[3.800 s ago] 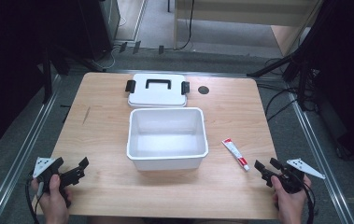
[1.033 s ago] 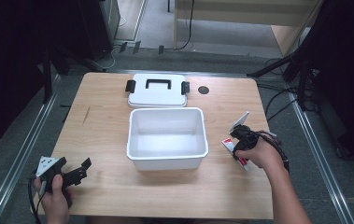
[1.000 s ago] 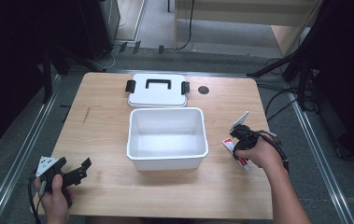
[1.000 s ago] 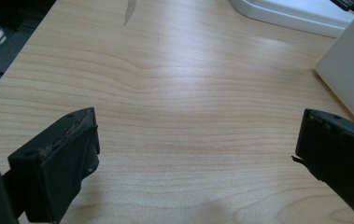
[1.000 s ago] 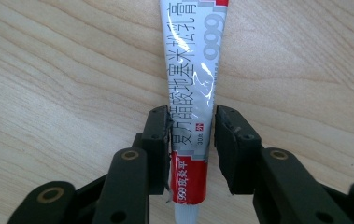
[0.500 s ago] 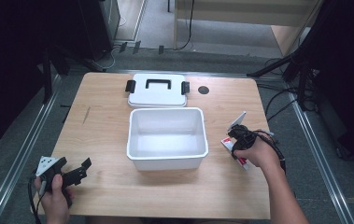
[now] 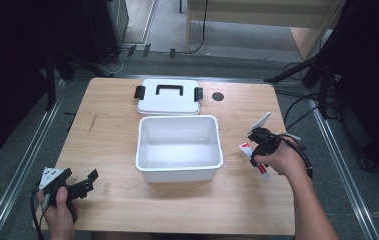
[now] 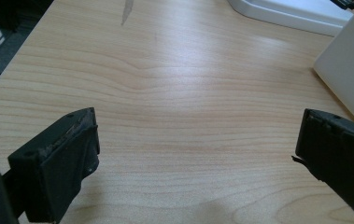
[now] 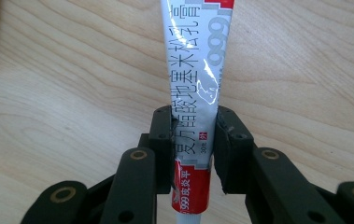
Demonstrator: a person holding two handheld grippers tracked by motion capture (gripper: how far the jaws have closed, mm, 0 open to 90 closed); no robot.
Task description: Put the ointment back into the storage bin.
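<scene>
Right of white bin [image 7: 179,147], right gripper [image 9: 194,135] pinching ointment tube [image 9: 196,79] near cap end, just off table [image 7: 117,210]. Left gripper [image 8: 195,158] spread, idle at near-left corner. Risk: long free end swinging, slipping out, or snagging bin rim.

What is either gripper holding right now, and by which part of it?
The right gripper is shut on the ointment tube, jaws pressing its two sides low down near the red-banded end. The left gripper is open, with nothing between its jaws.
</scene>
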